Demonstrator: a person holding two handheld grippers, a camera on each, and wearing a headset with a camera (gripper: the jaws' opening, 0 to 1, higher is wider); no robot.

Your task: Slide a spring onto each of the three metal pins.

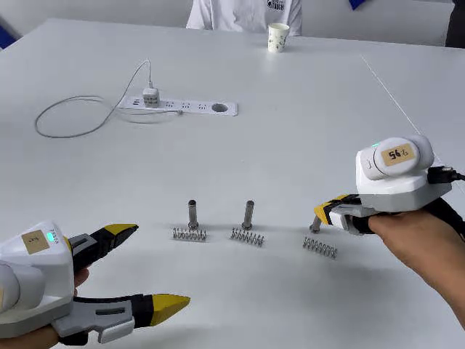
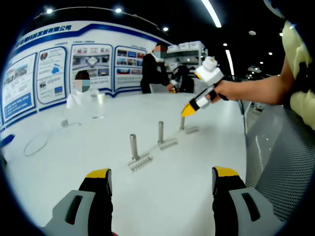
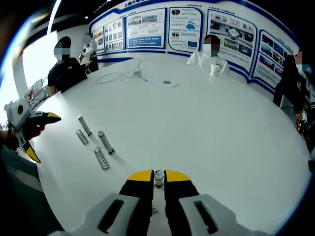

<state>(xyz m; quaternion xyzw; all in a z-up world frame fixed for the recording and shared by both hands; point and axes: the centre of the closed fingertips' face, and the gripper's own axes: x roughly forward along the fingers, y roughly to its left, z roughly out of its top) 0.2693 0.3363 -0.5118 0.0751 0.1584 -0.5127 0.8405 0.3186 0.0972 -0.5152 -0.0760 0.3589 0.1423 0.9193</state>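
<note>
White table (image 1: 305, 145) in the head view, with the middle pin (image 1: 248, 214) upright on it. Left of the middle pin, the left pin (image 1: 192, 214), also upright. Right of it, the right pin (image 1: 315, 226), pinched at the tips of the right gripper (image 1: 321, 213), jaws clamped onto it. Just in front of the middle pin, the middle spring (image 1: 247, 237) flat on its side. Likewise the left spring (image 1: 189, 234) and the right spring (image 1: 320, 248), each lying before its own pin, none threaded on. Well to the near left of the middle pin, the left gripper (image 1: 149, 265), jaws spread wide around nothing. Far beyond the middle pin, a power strip (image 1: 182, 106) with a charger (image 1: 150, 96) and a looping cable (image 1: 73, 123), then a paper cup (image 1: 277, 37).

Left gripper view: yellow-tipped jaws of the left gripper (image 2: 161, 173) held apart over bare table. Ahead, the middle pin (image 2: 160, 132), the left pin (image 2: 134, 146) nearer than it, the right pin (image 2: 182, 123) past it, under the tip of the right gripper (image 2: 188, 109). At each pin's foot, a loose spring.

Right gripper view: jaws of the right gripper (image 3: 158, 173) squeezed around the top of the right pin (image 3: 158, 179). Up and left, the middle pin (image 3: 105, 141) with the middle spring (image 3: 101, 158) just beside it. Beyond the middle pin, the left pin (image 3: 84, 125) and left spring (image 3: 81, 136), then the left gripper (image 3: 44, 136), jaws parted.
</note>
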